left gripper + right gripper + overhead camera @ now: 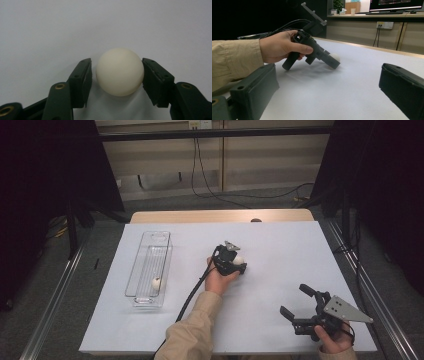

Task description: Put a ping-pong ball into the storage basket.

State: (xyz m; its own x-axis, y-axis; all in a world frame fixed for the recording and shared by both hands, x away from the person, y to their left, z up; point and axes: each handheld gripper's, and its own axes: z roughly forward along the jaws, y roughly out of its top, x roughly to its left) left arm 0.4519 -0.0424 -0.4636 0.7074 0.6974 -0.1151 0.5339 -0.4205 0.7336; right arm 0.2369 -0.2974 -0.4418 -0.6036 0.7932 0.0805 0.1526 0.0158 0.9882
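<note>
Overhead, tray (148,265) holds another ball (156,282).

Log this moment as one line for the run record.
left hand-held gripper: around white ball, one pad touching, other apart | right hand-held gripper: open, idle | clear bin: holds one ball

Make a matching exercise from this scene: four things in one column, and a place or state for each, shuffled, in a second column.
Things:
1. left gripper
2. right gripper
3. clear bin
4. white ball on the sheet

Places or states:
A. stands at the left of the white sheet, a second white ball inside
B. held low at the near right, jaws wide apart, nothing between them
C. sits between two black jaws
D. at mid-table, jaws either side of a ball

Pairs: 1-D, 2-B, 3-A, 4-C
</note>
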